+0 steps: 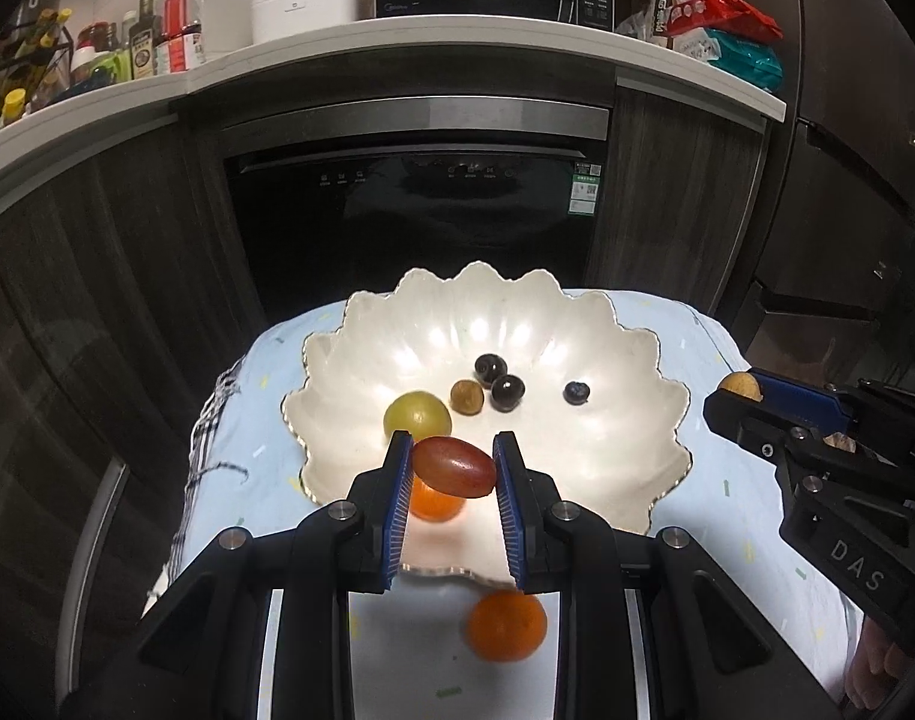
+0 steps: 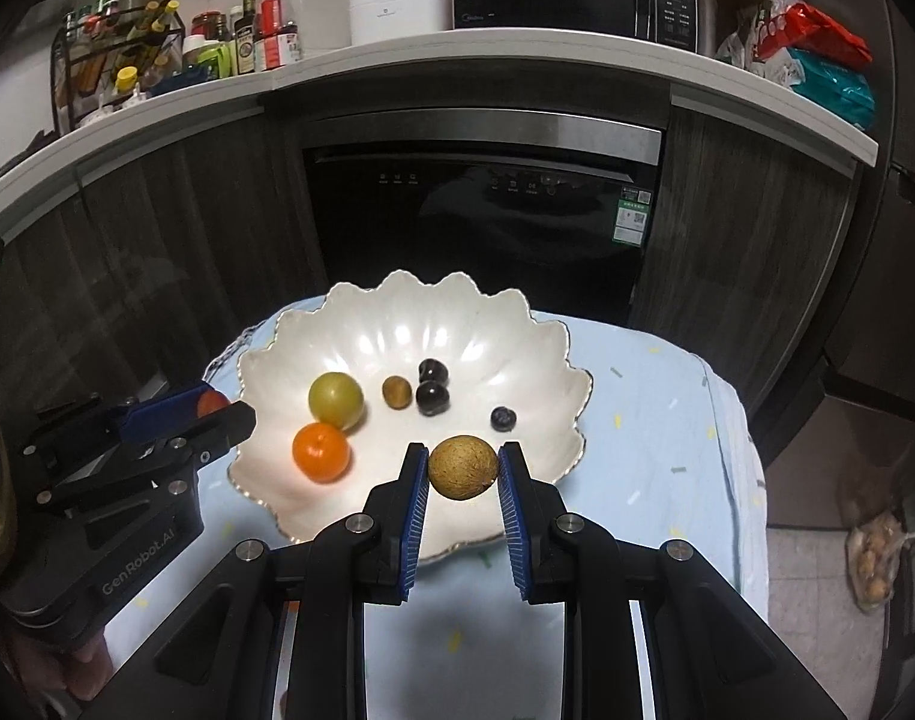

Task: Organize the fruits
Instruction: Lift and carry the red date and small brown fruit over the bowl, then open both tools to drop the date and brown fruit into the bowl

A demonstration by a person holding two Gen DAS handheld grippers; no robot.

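A red grape (image 1: 454,467) is clamped lengthwise between the blue pads of the left gripper (image 1: 452,468), held over the 6 o'clock rim of the white scalloped bowl (image 1: 361,312). A brown longan (image 2: 462,467) is pinched in the right gripper (image 2: 463,468), held above the bowl's near rim at about 5 o'clock.

Inside the bowl: green grape (image 2: 335,399) at 9 o'clock, orange kumquat (image 2: 321,452) touching it at 8 o'clock, small brown fruit (image 2: 396,391) near centre, two dark grapes (image 2: 431,387) just beside it and touching each other, blueberry (image 2: 503,418) apart at 3 o'clock.

The bowl is set on a pale blue cloth (image 2: 655,420). A dishwasher (image 2: 481,210) is seen beyond at 12 o'clock.
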